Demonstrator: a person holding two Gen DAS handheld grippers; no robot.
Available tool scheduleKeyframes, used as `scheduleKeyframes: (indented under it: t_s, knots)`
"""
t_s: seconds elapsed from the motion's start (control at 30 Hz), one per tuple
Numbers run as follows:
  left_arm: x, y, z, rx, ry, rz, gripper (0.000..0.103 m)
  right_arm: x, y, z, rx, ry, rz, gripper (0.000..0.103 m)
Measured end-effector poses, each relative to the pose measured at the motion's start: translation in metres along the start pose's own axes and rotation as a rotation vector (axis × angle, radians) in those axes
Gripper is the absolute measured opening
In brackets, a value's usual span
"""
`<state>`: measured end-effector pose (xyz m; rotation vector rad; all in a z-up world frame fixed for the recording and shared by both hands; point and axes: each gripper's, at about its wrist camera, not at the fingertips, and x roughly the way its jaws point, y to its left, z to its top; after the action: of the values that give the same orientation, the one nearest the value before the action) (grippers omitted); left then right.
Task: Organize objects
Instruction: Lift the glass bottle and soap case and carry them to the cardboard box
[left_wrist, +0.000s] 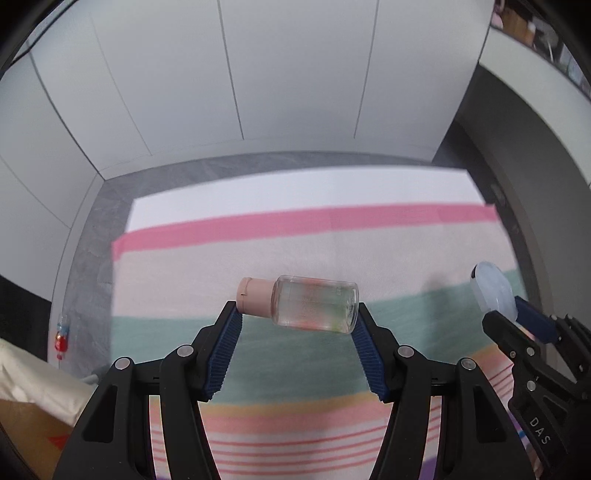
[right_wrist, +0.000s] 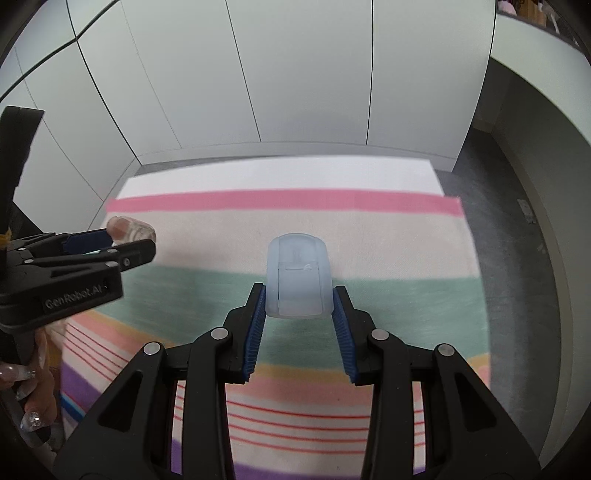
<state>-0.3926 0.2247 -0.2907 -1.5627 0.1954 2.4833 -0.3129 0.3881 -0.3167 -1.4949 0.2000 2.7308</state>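
My left gripper (left_wrist: 297, 314) is shut on a clear bottle with a pink cap (left_wrist: 303, 305), held sideways end to end, cap to the left, above the striped cloth (left_wrist: 258, 266). My right gripper (right_wrist: 298, 301) is shut on a pale blue translucent case (right_wrist: 297, 275), held above the same cloth (right_wrist: 388, 240). In the left wrist view the right gripper (left_wrist: 517, 317) shows at the right edge with the blue case (left_wrist: 493, 290). In the right wrist view the left gripper (right_wrist: 125, 243) shows at the left with the bottle (right_wrist: 131, 229).
The striped cloth covers a table set against white wall panels (right_wrist: 295, 74). Grey floor (left_wrist: 88, 258) lies on the left, with a small red-and-blue object (left_wrist: 62, 334) on it. A cream bag and a cardboard box (left_wrist: 26, 417) sit at lower left. A hand with long nails (right_wrist: 29, 384) holds the left gripper.
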Motion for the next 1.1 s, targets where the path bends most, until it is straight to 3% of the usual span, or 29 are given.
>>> scheduleKeyframes:
  t_s: [0.17, 0.53, 0.7, 0.87, 1.1]
  knots:
    - [-0.063, 0.003, 0.005, 0.023, -0.086, 0.077, 0.062, -0.045, 0.011, 0.017, -0.02, -0.023, -0.022, 0.037]
    - [-0.187, 0.016, -0.002, -0.018, -0.172, 0.071, 0.062, -0.156, 0.048, 0.036, -0.116, -0.112, -0.045, 0.037]
    - [-0.214, 0.02, -0.024, -0.038, -0.152, 0.053, 0.062, -0.184, 0.06, 0.024, -0.119, -0.098, -0.055, 0.037]
    - [-0.229, 0.025, -0.053, -0.071, -0.1, 0.086, 0.062, -0.204, 0.07, 0.0, -0.123, -0.078, -0.049, 0.037]
    - [-0.275, 0.03, -0.104, -0.046, -0.124, 0.079, 0.062, -0.234, 0.075, -0.043, -0.108, -0.053, -0.017, 0.037]
